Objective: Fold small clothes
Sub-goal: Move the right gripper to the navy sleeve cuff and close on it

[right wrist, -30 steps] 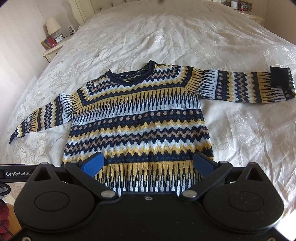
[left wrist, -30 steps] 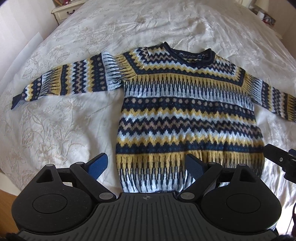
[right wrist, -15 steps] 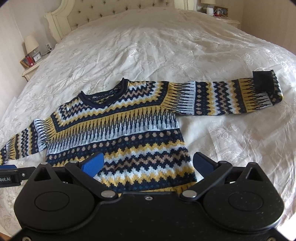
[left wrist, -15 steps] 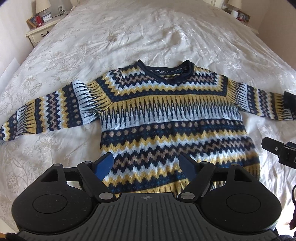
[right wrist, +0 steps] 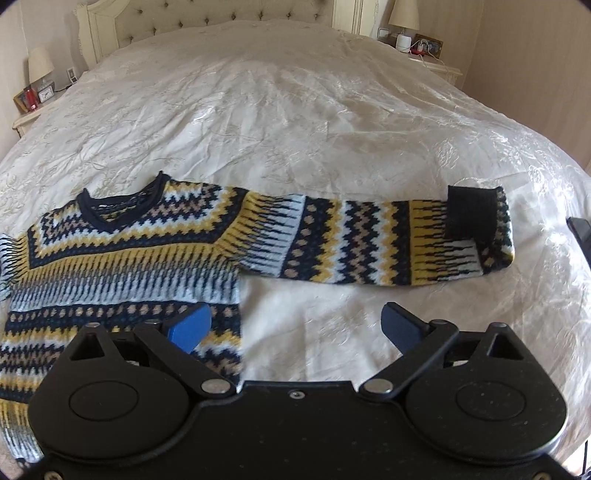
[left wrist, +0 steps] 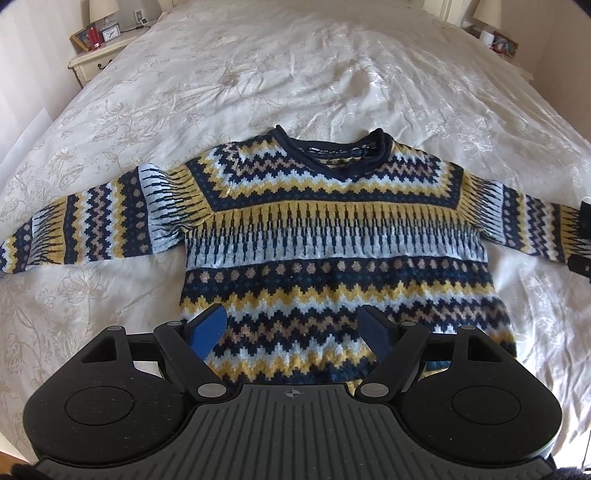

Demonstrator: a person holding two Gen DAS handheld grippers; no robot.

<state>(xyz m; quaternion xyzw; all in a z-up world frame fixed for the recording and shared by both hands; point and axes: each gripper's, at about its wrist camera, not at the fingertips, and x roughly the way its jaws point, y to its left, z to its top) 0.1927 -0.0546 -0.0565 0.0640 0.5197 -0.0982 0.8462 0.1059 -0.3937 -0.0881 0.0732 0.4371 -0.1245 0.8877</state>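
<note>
A small knitted sweater in navy, yellow and white zigzag bands lies flat, face up, on the bed, both sleeves spread out. My left gripper is open and empty, hovering over the sweater's lower body. My right gripper is open and empty, over the bedspread just right of the sweater's body and below its right sleeve. That sleeve's dark cuff is folded back.
The white embroidered bedspread covers a wide bed with a tufted headboard. Nightstands with lamps and small items stand at the left and the right. A dark part of the other gripper shows at the right edge.
Both grippers have moved forward over the sweater, so it looks nearer. The right gripper has also shifted right, toward the right sleeve. Both stay open.
</note>
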